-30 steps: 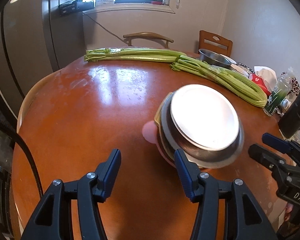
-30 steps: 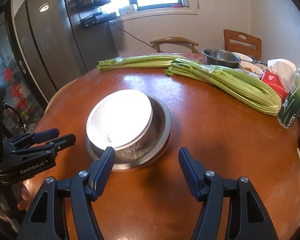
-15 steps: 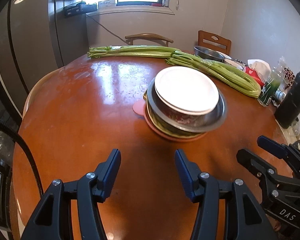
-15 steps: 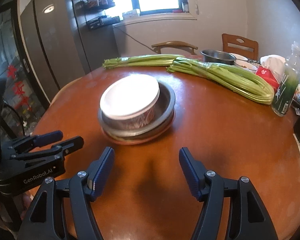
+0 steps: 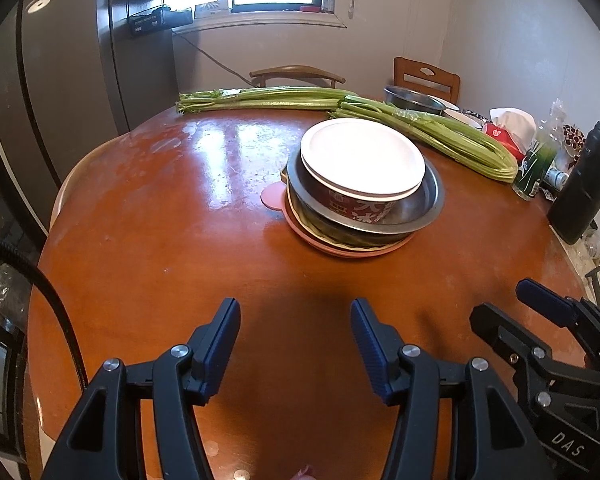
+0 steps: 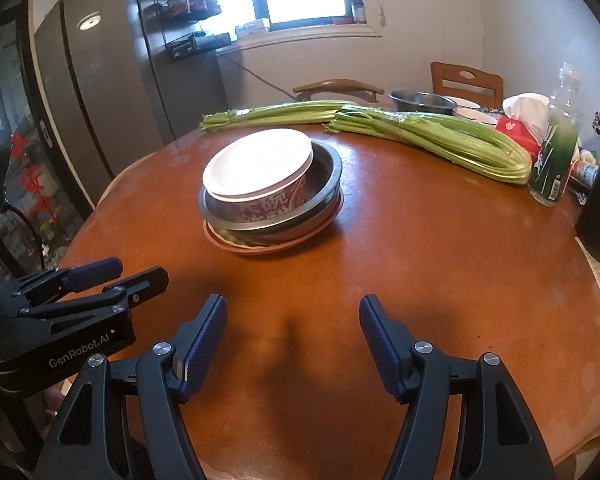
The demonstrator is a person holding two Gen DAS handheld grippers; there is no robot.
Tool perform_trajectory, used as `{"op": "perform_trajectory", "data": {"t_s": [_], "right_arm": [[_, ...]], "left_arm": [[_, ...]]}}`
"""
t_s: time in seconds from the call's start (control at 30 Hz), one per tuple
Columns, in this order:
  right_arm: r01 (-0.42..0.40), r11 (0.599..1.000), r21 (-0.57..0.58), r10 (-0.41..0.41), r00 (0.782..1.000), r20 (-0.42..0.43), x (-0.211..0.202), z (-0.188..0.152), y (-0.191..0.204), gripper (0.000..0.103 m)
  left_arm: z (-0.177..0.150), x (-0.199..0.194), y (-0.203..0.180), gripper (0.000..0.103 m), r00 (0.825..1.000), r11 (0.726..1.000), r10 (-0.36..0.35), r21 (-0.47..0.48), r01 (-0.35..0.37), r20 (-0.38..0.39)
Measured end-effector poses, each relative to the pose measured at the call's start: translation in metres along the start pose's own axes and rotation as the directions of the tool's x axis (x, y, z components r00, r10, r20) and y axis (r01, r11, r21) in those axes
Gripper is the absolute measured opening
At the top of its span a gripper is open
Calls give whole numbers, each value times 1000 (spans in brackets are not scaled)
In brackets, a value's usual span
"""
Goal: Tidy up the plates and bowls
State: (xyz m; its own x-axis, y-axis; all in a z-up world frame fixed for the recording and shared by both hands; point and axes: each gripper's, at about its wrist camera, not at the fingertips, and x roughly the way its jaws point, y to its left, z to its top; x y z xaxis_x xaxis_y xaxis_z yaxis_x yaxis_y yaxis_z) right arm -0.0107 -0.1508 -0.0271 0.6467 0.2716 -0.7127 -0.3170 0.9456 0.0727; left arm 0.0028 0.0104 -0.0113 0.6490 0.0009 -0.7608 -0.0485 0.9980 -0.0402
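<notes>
Both grippers hang over the near edge of the round wooden table (image 5: pixel 148 208), jaws parted with nothing between them: the left gripper (image 5: pixel 295 334) and, just beside it, the right gripper (image 6: pixel 292 328), whose spread looks slightly wider. The task's stack sits apart from them, toward the table's middle: a white-lidded paper bowl (image 6: pixel 260 176) leaning inside a steel bowl (image 6: pixel 324 184), over what appears to be a dark dish and a pink plate (image 5: pixel 340 246) at the bottom.

The likeliest trouble is that tilt. The paper bowl rests off-centre against the steel rim, so a nudge to the pile could slide it out or rock the steel bowl on the plates beneath.

Beyond the stack, two celery bundles (image 6: pixel 432 140) lie along the far edge, close behind the bowls, leaving little room to push anything back. Another steel bowl (image 6: pixel 420 102) sits behind them. A green-labelled bottle (image 6: pixel 552 160) and a black flask (image 5: pixel 584 188) crowd the right edge. The near edge lies bare.
</notes>
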Motion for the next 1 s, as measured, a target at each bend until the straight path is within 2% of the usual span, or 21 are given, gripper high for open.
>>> {"op": "perform_trajectory", "data": {"t_s": [1.0], "right_arm": [[5,1000,14,-5,1000,-22,4,-3,0,70]], "left_arm": [[-1,1,-7,58,1000,1000,19,20,-19,-9]]}}
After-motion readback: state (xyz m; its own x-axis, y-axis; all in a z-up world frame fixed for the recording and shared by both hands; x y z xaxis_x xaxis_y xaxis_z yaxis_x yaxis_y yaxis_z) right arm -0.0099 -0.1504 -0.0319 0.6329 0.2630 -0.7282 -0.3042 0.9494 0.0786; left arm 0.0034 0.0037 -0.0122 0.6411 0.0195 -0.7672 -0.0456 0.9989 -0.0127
